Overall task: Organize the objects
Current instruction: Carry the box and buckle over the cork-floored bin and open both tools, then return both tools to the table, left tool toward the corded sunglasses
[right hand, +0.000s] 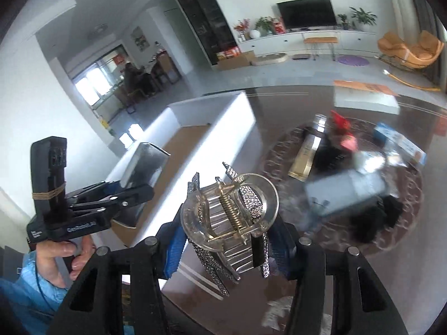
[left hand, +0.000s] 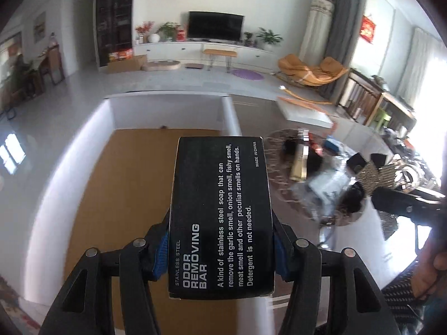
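1. Left claw (left hand: 220,248): clamped on a black box (left hand: 222,217), blue pads pressed against its two long sides. The box face reads "STAINLESS STEEL ODOR REMOVING BAR". It is held clear of any surface.

2. Position of the box: it hangs above a white open bin (left hand: 167,111) with a brown cardboard-coloured floor. In the right wrist view the same left claw (right hand: 134,188) is seen from the side, its fingers gripping the box (right hand: 145,167) over the bin (right hand: 223,128).

3. Right claw (right hand: 226,245): clamped on a hair clip (right hand: 229,217), a clear plastic body with a brass spring and rhinestone-covered prongs. The clip sits between the blue pads, raised off the counter.

4. Counter (right hand: 279,106): dark and glossy, with the white bin standing on its left part. To the right of the bin lies a round patterned mat (right hand: 363,251) carrying a blurred heap of items; a gold-coloured box (right hand: 303,159) and a red packet (right hand: 342,124) can be made out, the rest cannot be identified.

5. Left hand (right hand: 64,256): wrapped around the handle of the left tool, with a blue sleeve below it.

6. Background: a living room with a television (left hand: 215,25) on a white cabinet and an orange lounge chair (left hand: 310,69).
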